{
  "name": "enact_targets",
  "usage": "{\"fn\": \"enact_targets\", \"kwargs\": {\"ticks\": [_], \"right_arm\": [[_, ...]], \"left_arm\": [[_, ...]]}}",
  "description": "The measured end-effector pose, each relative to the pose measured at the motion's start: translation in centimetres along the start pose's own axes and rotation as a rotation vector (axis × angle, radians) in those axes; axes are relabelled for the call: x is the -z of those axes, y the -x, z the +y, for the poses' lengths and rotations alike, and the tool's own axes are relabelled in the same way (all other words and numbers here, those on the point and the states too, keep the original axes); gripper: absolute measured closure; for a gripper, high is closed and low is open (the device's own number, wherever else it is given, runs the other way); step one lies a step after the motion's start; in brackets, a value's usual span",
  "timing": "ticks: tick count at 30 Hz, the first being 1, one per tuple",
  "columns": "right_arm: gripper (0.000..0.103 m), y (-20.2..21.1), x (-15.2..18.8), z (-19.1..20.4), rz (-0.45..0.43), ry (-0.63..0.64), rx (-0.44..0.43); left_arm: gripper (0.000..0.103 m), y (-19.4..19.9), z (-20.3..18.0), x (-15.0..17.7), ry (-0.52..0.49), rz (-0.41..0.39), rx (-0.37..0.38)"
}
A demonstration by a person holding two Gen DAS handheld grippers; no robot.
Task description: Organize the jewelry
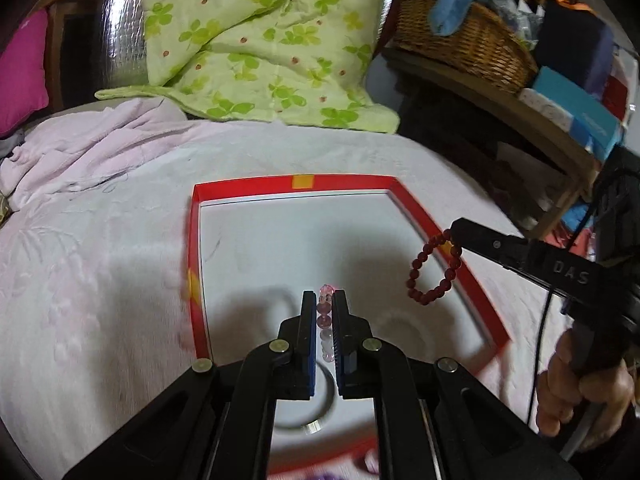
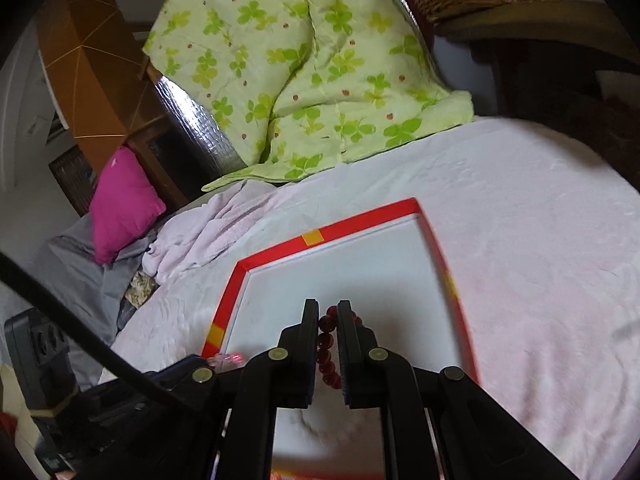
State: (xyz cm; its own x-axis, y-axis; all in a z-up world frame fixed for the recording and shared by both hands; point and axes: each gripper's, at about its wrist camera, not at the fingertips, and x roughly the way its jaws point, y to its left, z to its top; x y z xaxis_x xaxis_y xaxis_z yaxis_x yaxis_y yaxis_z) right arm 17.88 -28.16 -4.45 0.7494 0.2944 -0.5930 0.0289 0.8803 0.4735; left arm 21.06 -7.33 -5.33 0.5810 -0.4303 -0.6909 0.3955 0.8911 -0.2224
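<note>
A shallow box with a red rim (image 1: 340, 182) and white floor lies on the bed; it also shows in the right wrist view (image 2: 360, 218). My left gripper (image 1: 324, 300) is shut on a pink and clear bead bracelet (image 1: 325, 322), held above the box floor. My right gripper (image 2: 328, 308) is shut on a dark red bead bracelet (image 2: 326, 354). In the left wrist view that red bracelet (image 1: 434, 268) hangs as a loop from the right gripper (image 1: 456, 234) over the box's right rim. The pink bracelet's tip (image 2: 230, 360) shows at lower left in the right wrist view.
A pale pink sheet (image 1: 100, 260) covers the bed. A green clover-print quilt (image 1: 260, 48) lies behind the box. A magenta pillow (image 2: 124, 204) sits at far left. A wicker basket (image 1: 460, 36) and boxes stand on a wooden shelf at right.
</note>
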Motion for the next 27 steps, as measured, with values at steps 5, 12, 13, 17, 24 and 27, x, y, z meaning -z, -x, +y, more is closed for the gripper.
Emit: {"fn": "enact_targets", "kwargs": {"ticks": [5, 12, 13, 17, 24, 27], "right_arm": [[0.093, -3.4, -1.3, 0.6, 0.020, -0.022, -0.023], [0.092, -5.1, -1.5, -1.3, 0.049, -0.068, 0.092], [0.092, -4.9, -1.5, -1.6, 0.048, -0.071, 0.106], [0.089, -2.9, -1.5, -2.1, 0.040, -0.060, 0.123], [0.089, 1.2, -0.2, -2.5, 0.065, -0.046, 0.104], [0.078, 2.7, 0.5, -2.8, 0.086, -0.065, 0.081]], "left_arm": [[0.095, -2.8, 1.5, -0.8, 0.069, 0.040, -0.009], [0.081, -3.4, 2.9, -0.4, 0.103, 0.074, -0.055], [0.070, -3.0, 2.9, -0.3, 0.103, 0.067, -0.054], [0.059, -0.9, 2.8, 0.2, 0.093, 0.026, -0.078], [0.056, 2.6, 3.1, 2.0, 0.058, 0.003, -0.140], [0.053, 4.1, 2.9, 3.1, 0.027, -0.008, -0.165]]}}
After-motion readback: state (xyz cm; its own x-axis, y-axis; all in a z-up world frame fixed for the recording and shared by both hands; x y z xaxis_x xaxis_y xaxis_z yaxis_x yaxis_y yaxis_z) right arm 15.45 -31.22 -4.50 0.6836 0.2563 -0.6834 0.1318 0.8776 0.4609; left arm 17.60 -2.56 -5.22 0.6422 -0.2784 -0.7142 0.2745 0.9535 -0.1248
